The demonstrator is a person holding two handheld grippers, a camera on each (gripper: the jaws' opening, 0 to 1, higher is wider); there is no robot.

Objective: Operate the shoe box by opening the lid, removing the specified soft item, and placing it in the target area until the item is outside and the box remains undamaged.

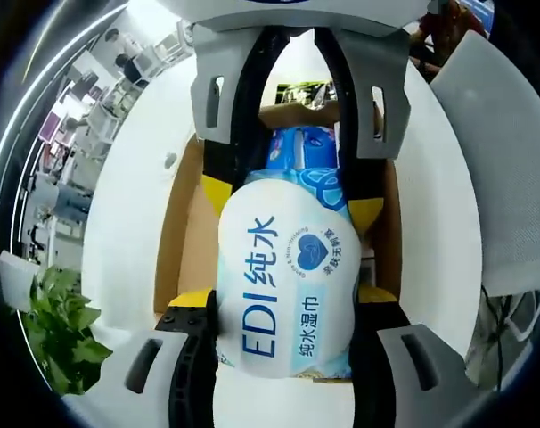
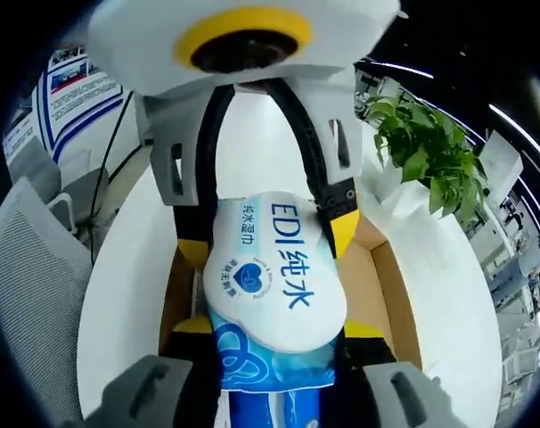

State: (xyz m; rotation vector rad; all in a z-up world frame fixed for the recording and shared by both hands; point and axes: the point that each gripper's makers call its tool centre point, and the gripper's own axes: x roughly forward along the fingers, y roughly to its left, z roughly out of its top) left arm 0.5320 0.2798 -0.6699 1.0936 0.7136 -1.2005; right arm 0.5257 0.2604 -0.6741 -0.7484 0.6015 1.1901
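Both grippers have hold of the same thing: a soft pack of wet wipes [image 1: 283, 285], white with blue lettering, held up over the open cardboard shoe box [image 1: 185, 241]. The left gripper [image 1: 283, 308] has its jaws closed in on one end of the pack, the yellow pads pressing into its sides. The right gripper [image 2: 274, 334] pinches the opposite end, and each one shows in the other's view coming in from the top, so the pack hangs between them like a small pillow.

The pack [image 2: 270, 276] looks plump and squashy. Its film wrapper is glossy, so I'd judge it slippery, and the moist wipes inside probably give it some weight for its size. It bulges between the pads rather than holding a shape, which suggests a firm hold across the thick middle or the crimped end seams would serve better than a light pinch.

The box [image 2: 377, 276] sits on a white tabletop [image 1: 127, 214], lid already open, walls looking sound. A potted plant [image 2: 426, 147] stands nearby. The pack seems just above the box's inside, not yet clear of it.
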